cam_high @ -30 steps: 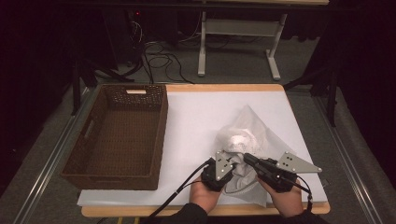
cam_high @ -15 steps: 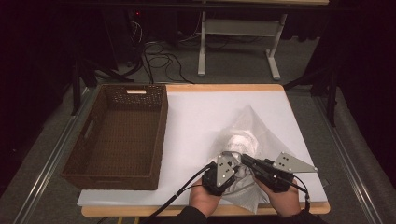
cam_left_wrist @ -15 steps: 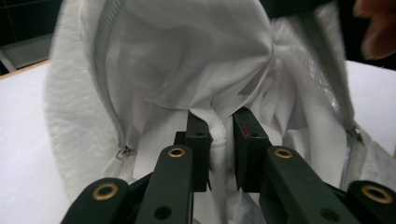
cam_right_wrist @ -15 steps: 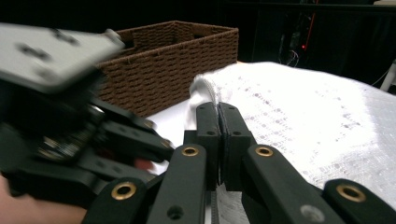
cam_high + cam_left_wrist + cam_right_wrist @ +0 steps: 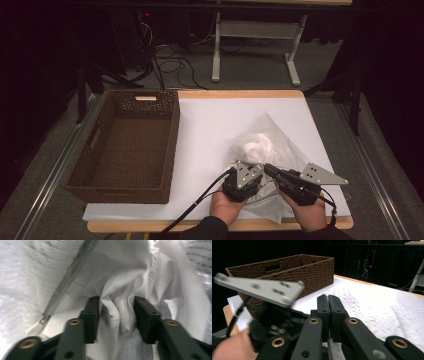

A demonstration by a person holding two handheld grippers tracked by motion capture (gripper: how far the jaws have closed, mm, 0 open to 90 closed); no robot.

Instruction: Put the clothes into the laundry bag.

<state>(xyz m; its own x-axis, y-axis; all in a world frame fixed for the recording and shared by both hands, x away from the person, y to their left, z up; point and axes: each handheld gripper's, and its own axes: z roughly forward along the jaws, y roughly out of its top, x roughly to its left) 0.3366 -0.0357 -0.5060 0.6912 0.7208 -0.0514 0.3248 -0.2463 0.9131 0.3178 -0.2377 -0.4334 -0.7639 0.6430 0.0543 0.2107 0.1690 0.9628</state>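
On the near right of the table (image 5: 200, 95) lies one white mesh zip bag (image 5: 265, 145), beside one brown wicker basket (image 5: 125, 145) at the left. Two grippers work its near edge. The left gripper (image 5: 116, 315) has just been opening, white cloth bunched between its parted jaws. The right gripper (image 5: 328, 315) is pinched together on the bag's edge.

The high view is dim at its edges: the room around the table (image 5: 200, 94) is almost black, while light from above falls evenly on the white sheet (image 5: 220, 130), with soft shadows inside the basket (image 5: 125, 150). In the left gripper view the white fabric (image 5: 120, 277) beyond the left gripper (image 5: 116, 315) glares and smears with blur. In the right gripper view the grey plate (image 5: 259, 291) left of the right gripper (image 5: 328, 315) is blurred, the background dark
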